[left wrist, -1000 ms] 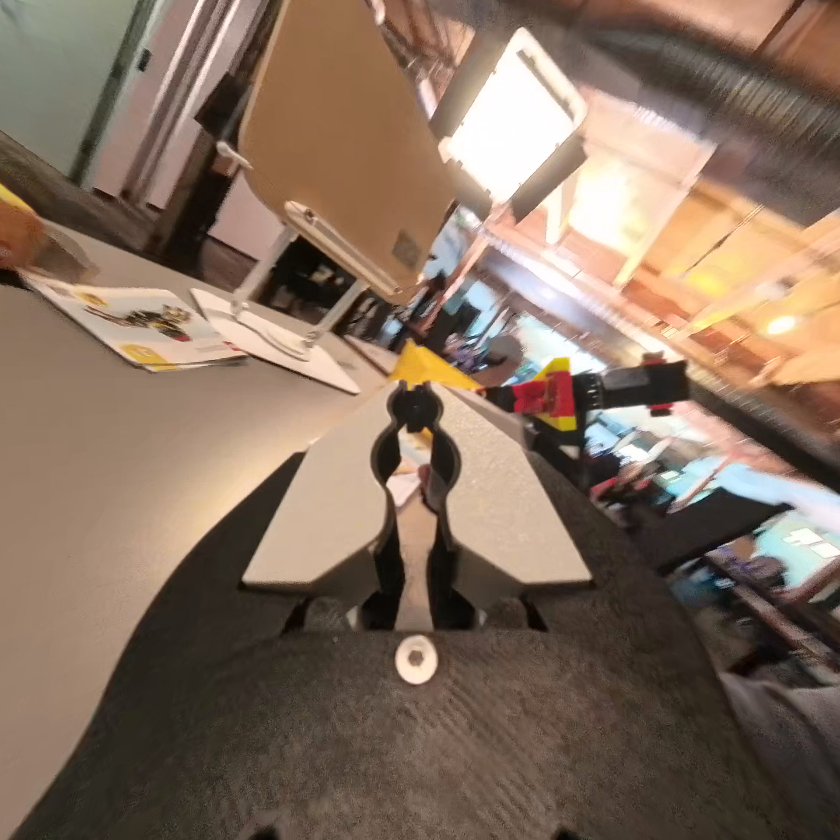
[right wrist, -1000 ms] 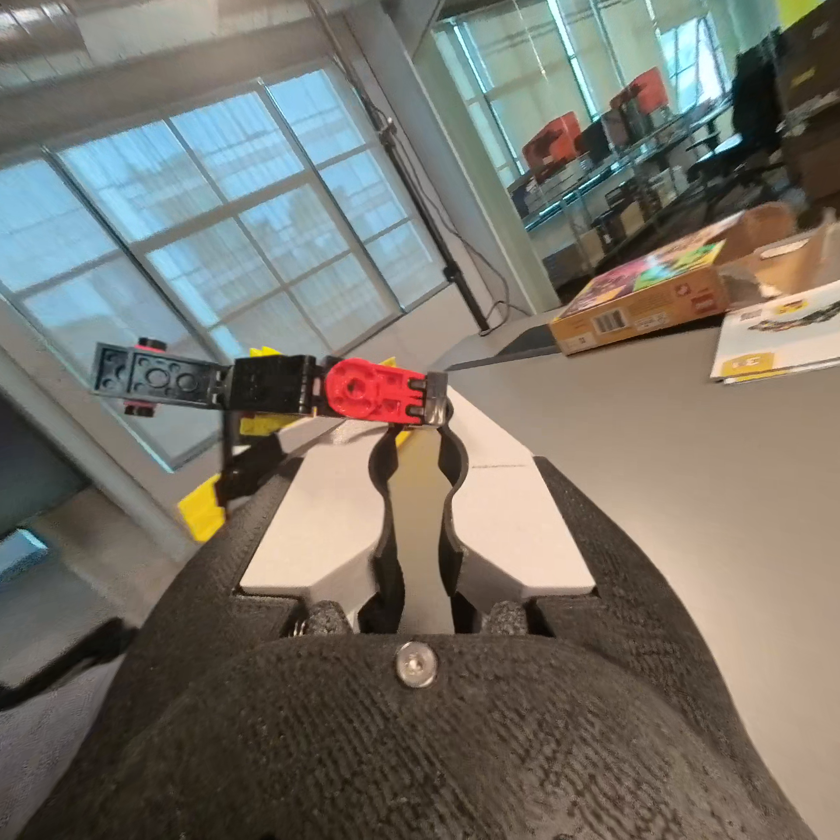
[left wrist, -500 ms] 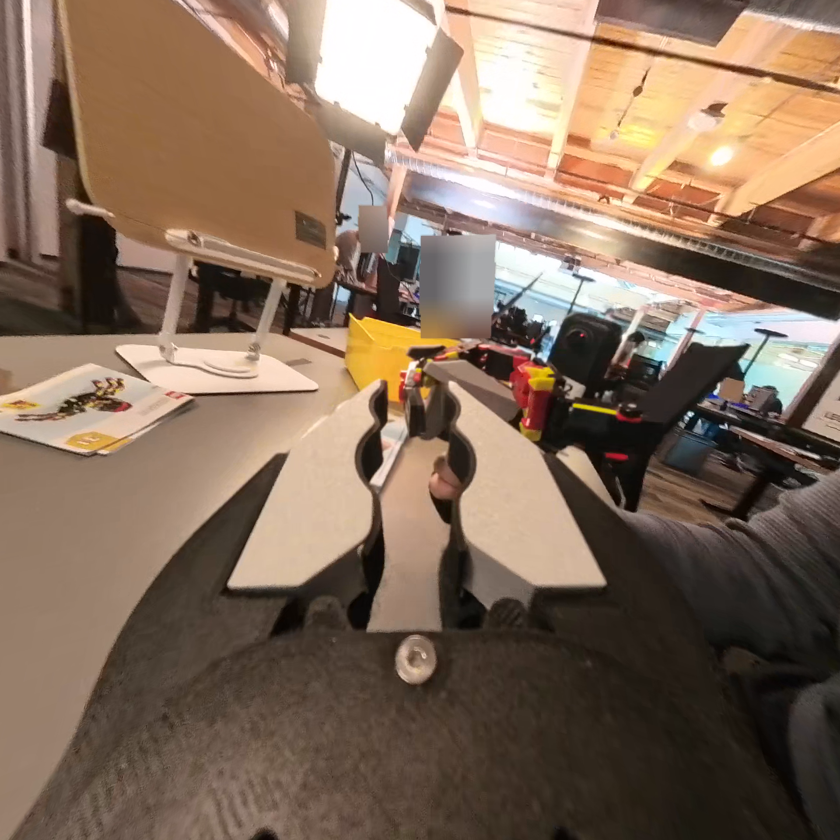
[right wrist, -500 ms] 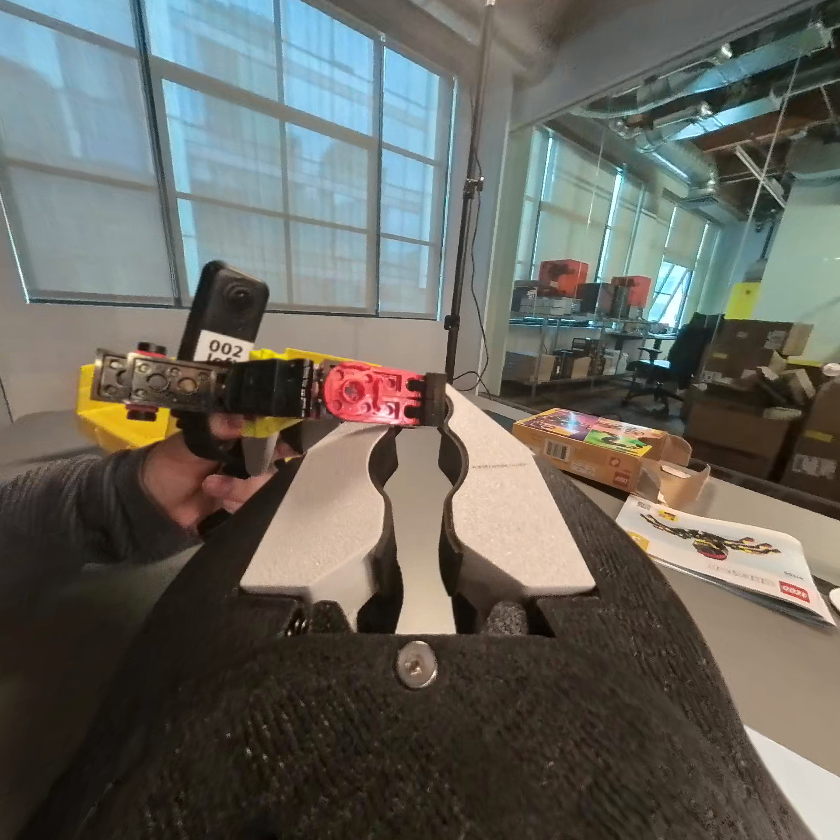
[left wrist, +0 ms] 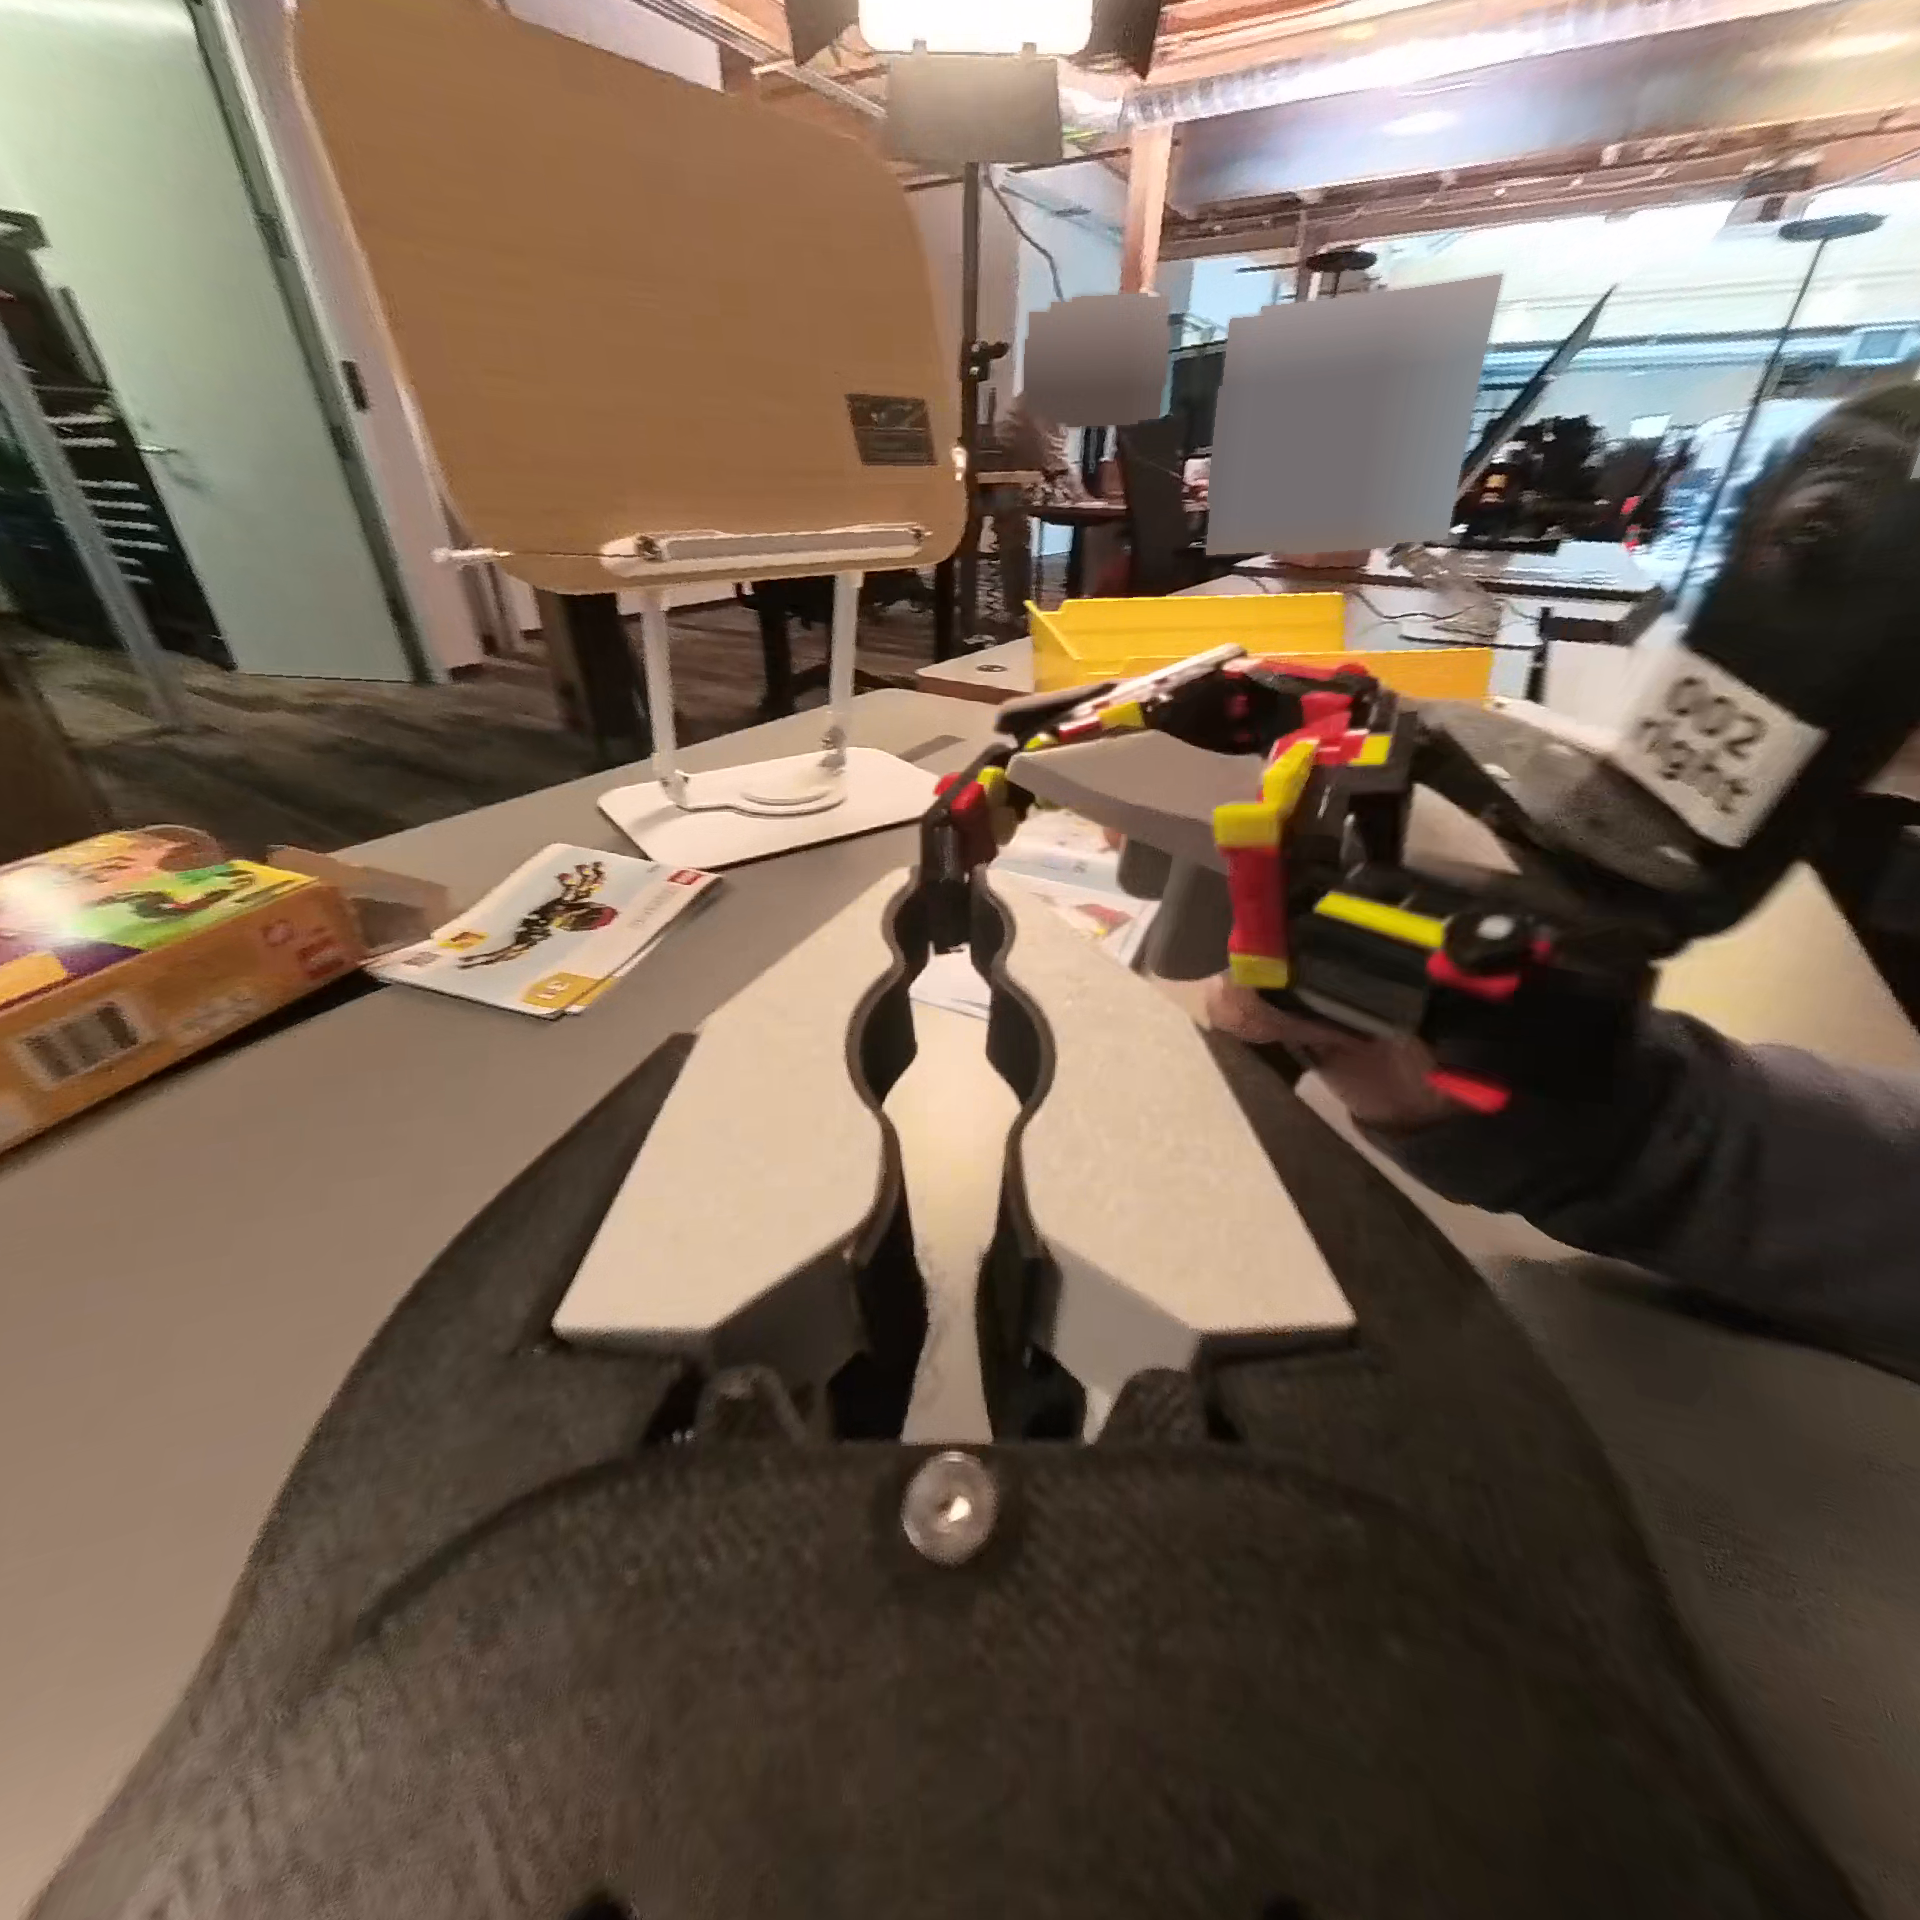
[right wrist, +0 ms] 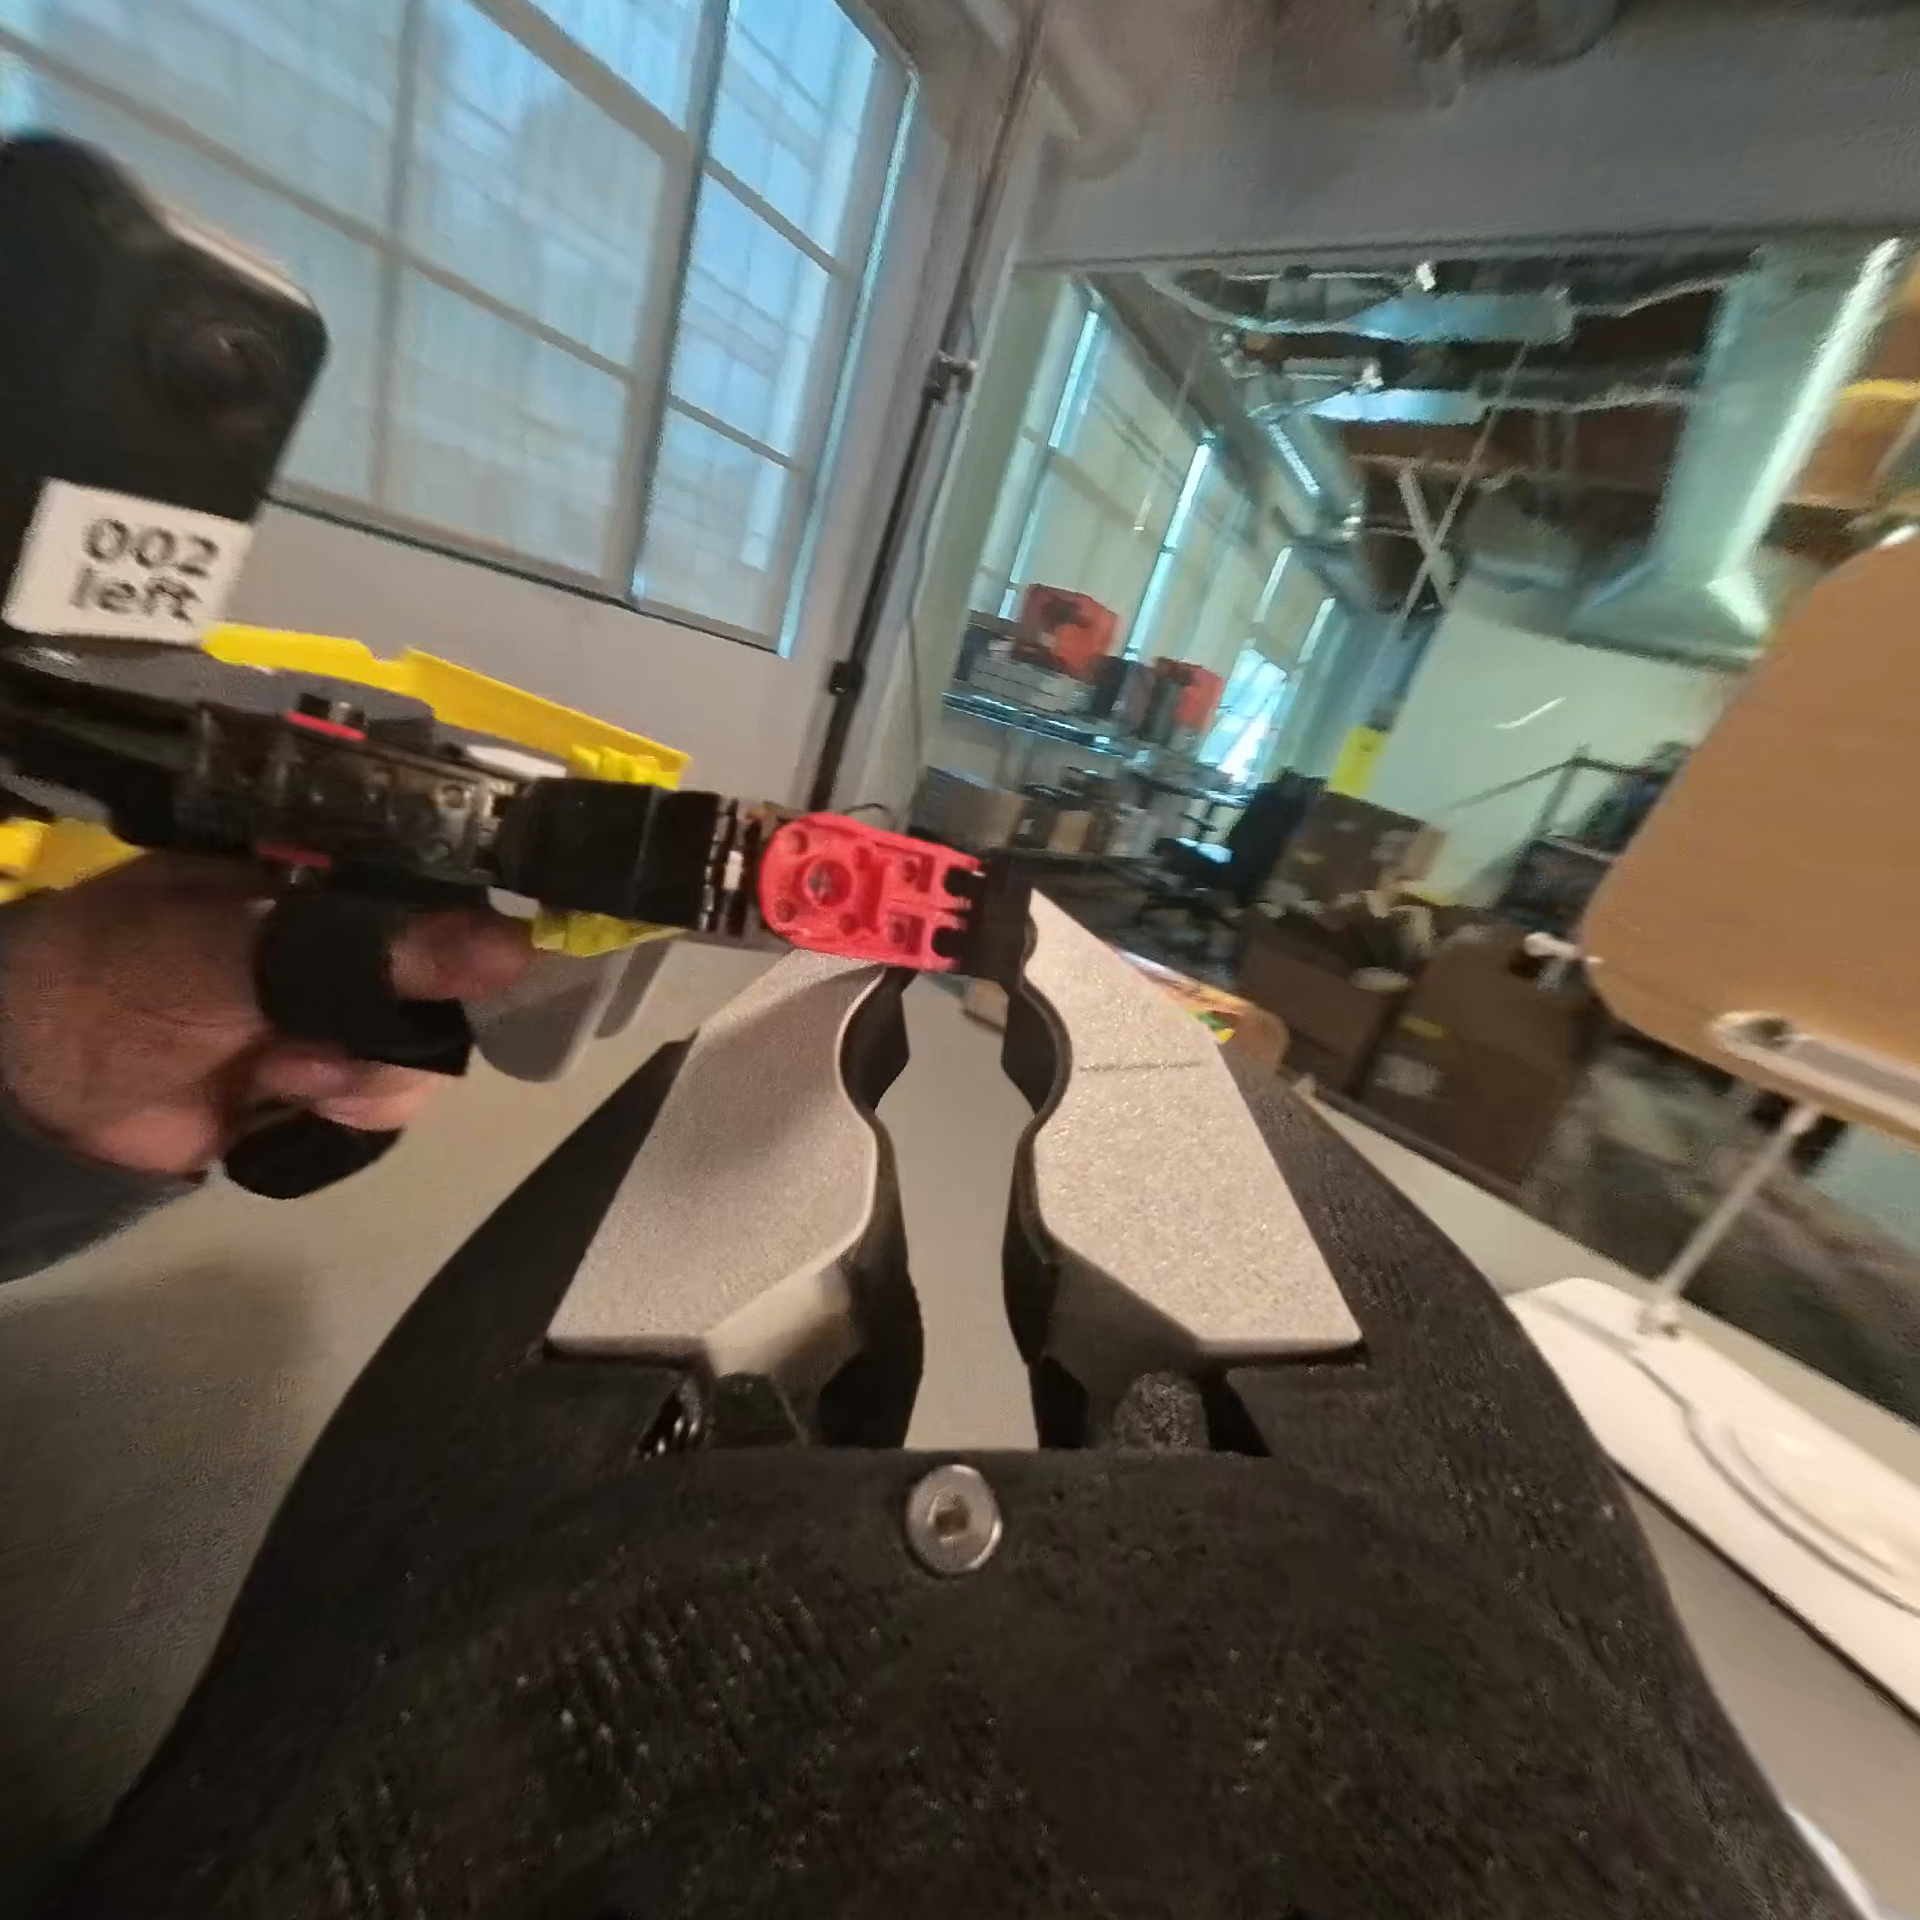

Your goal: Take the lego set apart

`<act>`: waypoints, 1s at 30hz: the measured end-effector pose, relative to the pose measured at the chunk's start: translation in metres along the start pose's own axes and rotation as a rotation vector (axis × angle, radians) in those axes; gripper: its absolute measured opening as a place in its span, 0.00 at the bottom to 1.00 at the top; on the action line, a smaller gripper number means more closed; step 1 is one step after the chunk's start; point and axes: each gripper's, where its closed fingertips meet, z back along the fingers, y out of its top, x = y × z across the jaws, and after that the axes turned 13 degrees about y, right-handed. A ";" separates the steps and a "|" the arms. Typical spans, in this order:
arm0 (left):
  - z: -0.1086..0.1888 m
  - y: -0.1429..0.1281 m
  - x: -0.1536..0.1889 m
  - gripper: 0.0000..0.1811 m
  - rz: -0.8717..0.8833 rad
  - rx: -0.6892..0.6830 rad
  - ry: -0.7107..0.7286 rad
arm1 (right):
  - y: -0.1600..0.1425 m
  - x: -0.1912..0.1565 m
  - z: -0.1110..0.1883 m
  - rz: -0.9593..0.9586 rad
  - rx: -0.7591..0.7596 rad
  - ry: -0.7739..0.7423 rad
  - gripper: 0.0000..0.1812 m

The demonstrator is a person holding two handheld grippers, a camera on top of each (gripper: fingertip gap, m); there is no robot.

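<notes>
The lego model (left wrist: 1340,904) is black, red and yellow and hangs in the air over the grey table (left wrist: 260,1195). My left gripper (left wrist: 951,899) is shut on a thin black, red and yellow limb at the model's left end. My right gripper (right wrist: 951,935) is shut on the black end behind the red hinge piece (right wrist: 852,894) of the model (right wrist: 582,831). The right gripper's body (left wrist: 1579,821) shows at the right of the left wrist view, and the left gripper's body (right wrist: 135,343) with a hand shows at the left of the right wrist view.
A wooden book stand (left wrist: 644,312) on a white base (left wrist: 769,821) stands at the table's far side, also in the right wrist view (right wrist: 1766,831). An instruction booklet (left wrist: 551,935) and a lego box (left wrist: 135,966) lie at the left. A yellow bin (left wrist: 1184,644) stands behind the model. Both grippers' tips are close together, under 4 cm apart.
Both grippers have turned with the model between them, so both views have swung round. The two grippers are now closer together. Both have kept their hold.
</notes>
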 end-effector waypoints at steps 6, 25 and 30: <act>-0.002 0.000 -0.002 0.03 0.070 0.021 -0.008 | -0.001 0.000 0.000 -0.120 0.038 -0.003 0.05; 0.061 0.067 0.001 0.02 0.849 0.363 -0.746 | 0.055 0.002 0.036 -0.887 0.649 0.579 0.05; 0.049 0.057 0.006 0.02 0.807 0.283 -0.685 | 0.048 0.002 0.033 -0.895 0.604 0.562 0.05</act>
